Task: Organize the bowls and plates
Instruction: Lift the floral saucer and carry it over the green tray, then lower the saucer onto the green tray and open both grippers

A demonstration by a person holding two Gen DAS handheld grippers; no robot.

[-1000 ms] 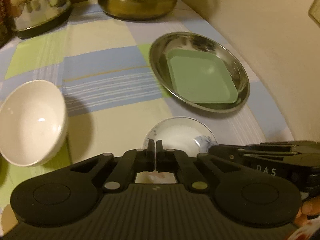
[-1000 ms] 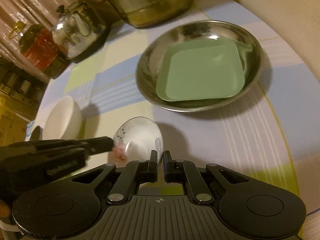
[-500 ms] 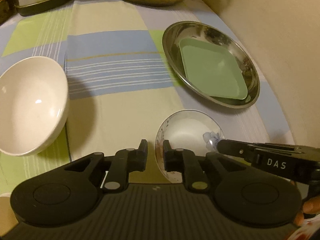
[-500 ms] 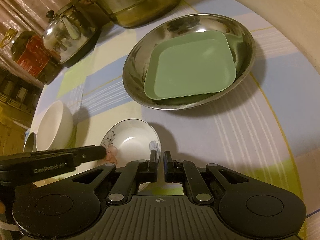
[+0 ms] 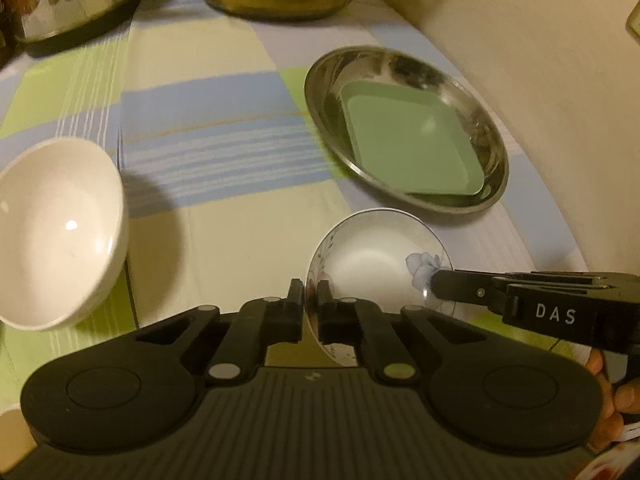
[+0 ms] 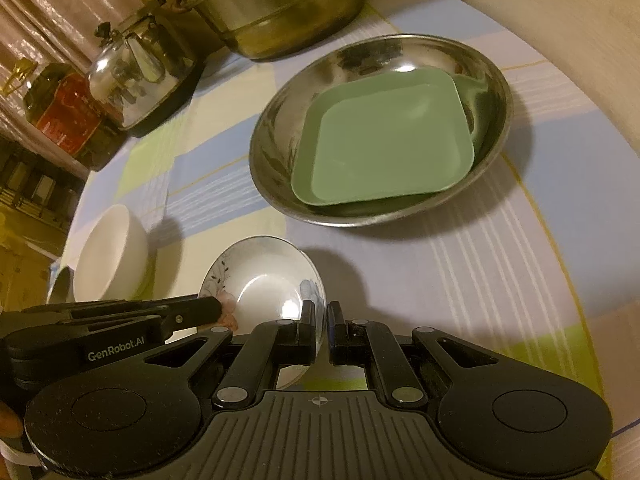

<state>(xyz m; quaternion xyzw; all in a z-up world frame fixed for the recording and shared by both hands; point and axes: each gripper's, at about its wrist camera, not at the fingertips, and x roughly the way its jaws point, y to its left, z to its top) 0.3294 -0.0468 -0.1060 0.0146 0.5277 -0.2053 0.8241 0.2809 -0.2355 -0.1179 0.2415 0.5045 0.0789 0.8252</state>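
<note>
A small floral bowl point(image 5: 372, 264) is tilted, its rim pinched from two sides. My left gripper point(image 5: 310, 292) is shut on its left rim. My right gripper point(image 6: 325, 312) is shut on its right rim, and its finger point(image 5: 460, 290) shows in the left wrist view. The bowl also shows in the right wrist view point(image 6: 264, 276). A steel plate point(image 6: 276, 148) holds a green square plate point(image 6: 384, 144) beyond it. A plain white bowl point(image 5: 56, 224) stands to the left.
A steel kettle point(image 6: 136, 68), a big steel pot point(image 6: 272, 0) and a red-labelled jar point(image 6: 60, 112) stand at the back of the checked tablecloth point(image 5: 208, 136). A wall runs along the right side point(image 5: 540, 60).
My left gripper opened, slid over the floral bowl's rim and closed on it. My right gripper moved onto the opposite rim. The bowl now tilts between them.
</note>
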